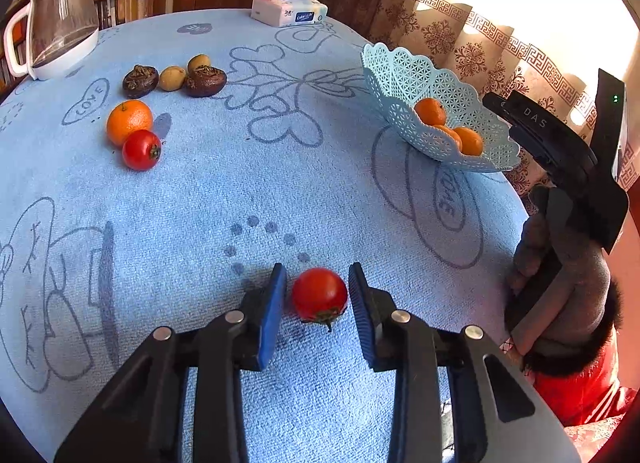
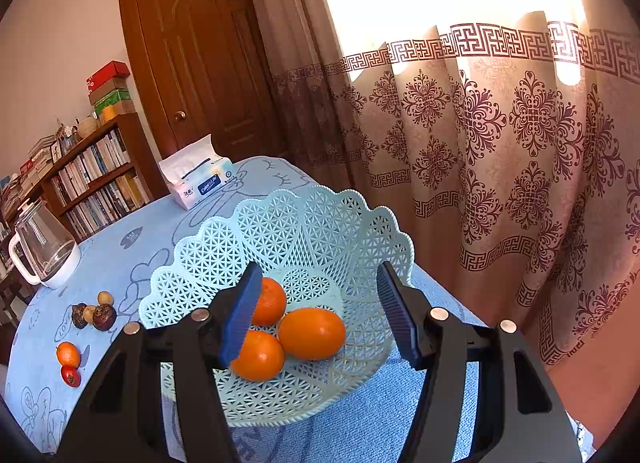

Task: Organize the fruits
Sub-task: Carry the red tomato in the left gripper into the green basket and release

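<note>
In the left wrist view my left gripper (image 1: 318, 287) is open around a red tomato (image 1: 319, 295) that lies on the blue tablecloth (image 1: 280, 183), with small gaps to both pads. A light blue lattice basket (image 1: 404, 79) at the right holds three oranges (image 1: 430, 111). An orange (image 1: 129, 121), a second tomato (image 1: 141, 149), two dark brown fruits (image 1: 140, 81) and two small yellow-brown fruits (image 1: 172, 78) lie at the far left. In the right wrist view my right gripper (image 2: 318, 299) is open and empty above the basket (image 2: 320, 223) and its oranges (image 2: 311, 333).
A glass kettle (image 1: 60, 23) stands at the far left and a tissue box (image 1: 289, 7) at the back. The right gripper's body and gloved hand (image 1: 568, 223) are at the table's right edge. Curtains (image 2: 500, 143) hang close behind the basket.
</note>
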`<state>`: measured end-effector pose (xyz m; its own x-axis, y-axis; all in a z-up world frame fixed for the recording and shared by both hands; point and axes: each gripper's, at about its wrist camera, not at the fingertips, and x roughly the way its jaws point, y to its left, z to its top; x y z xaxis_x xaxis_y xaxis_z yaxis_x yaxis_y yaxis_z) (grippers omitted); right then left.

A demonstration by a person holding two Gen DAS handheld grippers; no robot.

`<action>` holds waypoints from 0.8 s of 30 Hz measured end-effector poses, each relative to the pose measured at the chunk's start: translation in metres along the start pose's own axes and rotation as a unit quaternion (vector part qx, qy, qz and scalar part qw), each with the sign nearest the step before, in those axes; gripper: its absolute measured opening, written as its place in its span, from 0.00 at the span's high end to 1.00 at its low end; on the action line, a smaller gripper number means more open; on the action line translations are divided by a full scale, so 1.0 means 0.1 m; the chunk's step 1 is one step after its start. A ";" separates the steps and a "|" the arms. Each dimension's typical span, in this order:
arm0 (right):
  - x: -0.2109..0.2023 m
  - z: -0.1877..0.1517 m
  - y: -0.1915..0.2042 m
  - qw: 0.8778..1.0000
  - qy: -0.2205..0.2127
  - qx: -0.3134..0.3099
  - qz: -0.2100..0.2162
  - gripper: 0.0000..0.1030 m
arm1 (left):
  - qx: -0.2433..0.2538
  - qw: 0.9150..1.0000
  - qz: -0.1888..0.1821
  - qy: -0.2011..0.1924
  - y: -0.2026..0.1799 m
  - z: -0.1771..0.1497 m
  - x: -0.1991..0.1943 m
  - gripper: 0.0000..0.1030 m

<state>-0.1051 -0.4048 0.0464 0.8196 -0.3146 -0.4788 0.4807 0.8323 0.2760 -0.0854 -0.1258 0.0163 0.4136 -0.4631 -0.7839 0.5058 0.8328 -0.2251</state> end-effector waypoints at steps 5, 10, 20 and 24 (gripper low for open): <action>0.00 0.00 0.00 1.000 -0.001 0.000 0.000 0.40 | 0.008 1.000 0.004 0.000 -0.04 0.00 -0.01 0.74; -0.01 0.02 -0.02 1.000 -0.004 0.004 -0.001 0.40 | 0.012 1.000 -0.003 -0.018 -0.13 0.15 -0.04 0.74; -0.02 0.02 -0.05 1.000 -0.006 0.013 -0.004 0.40 | 0.062 0.993 -0.024 -0.093 -0.63 0.84 0.00 0.74; -0.01 0.02 -0.06 1.000 -0.004 0.016 -0.004 0.40 | 0.068 0.992 -0.030 -0.099 -0.74 1.04 0.17 0.74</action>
<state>-0.1079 -0.4104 0.0465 0.8180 -0.3257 -0.4741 0.4973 0.8146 0.2985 -0.0365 -0.2272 0.0797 0.5137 -0.5718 -0.6396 0.6251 0.7601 -0.1774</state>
